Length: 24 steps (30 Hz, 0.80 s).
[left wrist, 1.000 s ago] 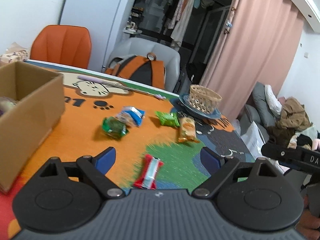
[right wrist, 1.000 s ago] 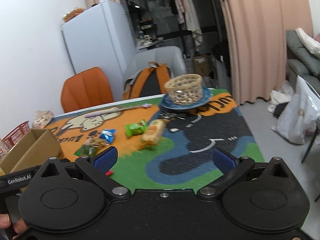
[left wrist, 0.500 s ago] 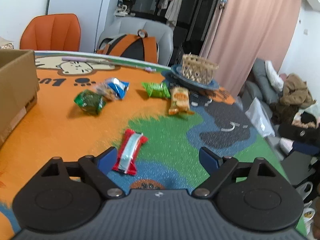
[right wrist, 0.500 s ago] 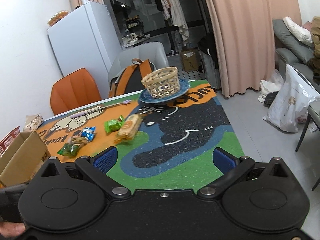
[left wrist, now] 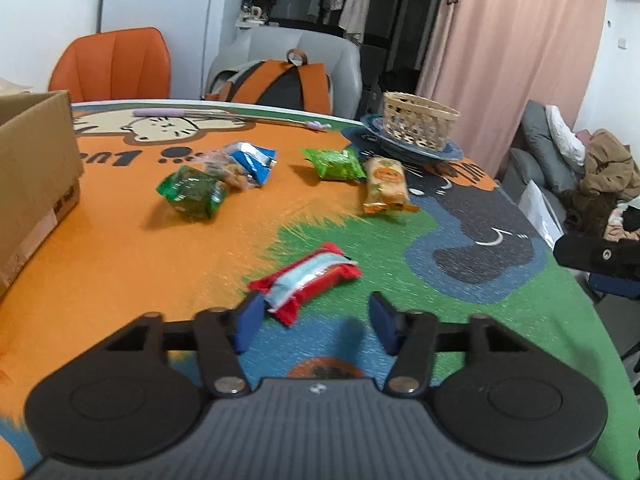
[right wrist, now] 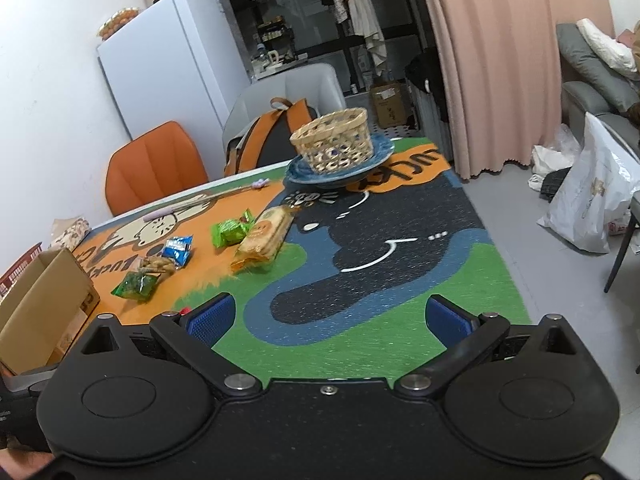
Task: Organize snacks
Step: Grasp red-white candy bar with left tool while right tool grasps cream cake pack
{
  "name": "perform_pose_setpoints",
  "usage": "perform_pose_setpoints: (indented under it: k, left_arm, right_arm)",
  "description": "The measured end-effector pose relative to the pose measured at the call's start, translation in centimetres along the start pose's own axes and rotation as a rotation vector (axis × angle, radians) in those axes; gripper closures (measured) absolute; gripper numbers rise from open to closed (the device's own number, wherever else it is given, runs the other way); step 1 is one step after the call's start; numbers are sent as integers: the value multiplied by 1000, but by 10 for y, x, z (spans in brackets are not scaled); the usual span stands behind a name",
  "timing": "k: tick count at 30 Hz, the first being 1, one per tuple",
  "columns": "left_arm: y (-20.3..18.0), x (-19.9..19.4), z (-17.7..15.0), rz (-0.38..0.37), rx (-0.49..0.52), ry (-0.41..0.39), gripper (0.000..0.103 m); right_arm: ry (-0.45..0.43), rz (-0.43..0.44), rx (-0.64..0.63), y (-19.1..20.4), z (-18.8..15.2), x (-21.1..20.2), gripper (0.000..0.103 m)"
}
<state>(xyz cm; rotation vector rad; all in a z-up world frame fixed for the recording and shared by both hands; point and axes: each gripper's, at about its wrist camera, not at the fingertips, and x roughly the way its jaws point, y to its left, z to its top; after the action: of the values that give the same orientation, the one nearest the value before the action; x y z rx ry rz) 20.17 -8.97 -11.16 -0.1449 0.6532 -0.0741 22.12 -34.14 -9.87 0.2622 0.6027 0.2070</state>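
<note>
Several snack packets lie on the cartoon table mat. A red and pale blue packet (left wrist: 306, 280) lies just ahead of my left gripper (left wrist: 316, 322), which is open with its left pad close beside the packet's near end. Farther back lie a dark green packet (left wrist: 190, 192), a blue packet (left wrist: 250, 160), a light green packet (left wrist: 334, 164) and an orange biscuit packet (left wrist: 386, 186). A cardboard box (left wrist: 34, 168) stands at the left. My right gripper (right wrist: 328, 322) is open and empty above the mat; the orange packet (right wrist: 264, 236) and box (right wrist: 40, 300) show in its view too.
A wicker basket (left wrist: 418, 124) sits on a blue plate (left wrist: 448, 152) at the far right of the table. An orange chair (left wrist: 114, 66) and a grey chair with a backpack (left wrist: 280, 84) stand behind. The table's right edge drops to the floor, with a white bag (right wrist: 592, 200) there.
My left gripper has moved forward and down to the red packet and its jaws have narrowed. My right gripper has risen and pulled back a little, still open.
</note>
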Motion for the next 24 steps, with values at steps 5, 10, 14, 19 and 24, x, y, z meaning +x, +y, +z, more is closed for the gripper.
perform_pose_setpoints:
  k: [5, 10, 14, 19, 24]
  left_arm:
    - [19, 2, 7, -11, -49, 2, 88]
    - [27, 0, 12, -8, -74, 12, 84]
    - [27, -2, 16, -22, -62, 21, 46]
    - [19, 3, 20, -7, -9, -18, 28]
    - [10, 22, 26, 26, 32, 5, 33]
  right_arm:
    - [24, 25, -2, 10, 1, 16, 0]
    - [28, 40, -17, 21, 7, 31, 0]
    - [35, 53, -19, 25, 11, 41, 0]
    - [60, 52, -3, 25, 10, 53, 0]
    - [60, 50, 2, 23, 12, 59, 0]
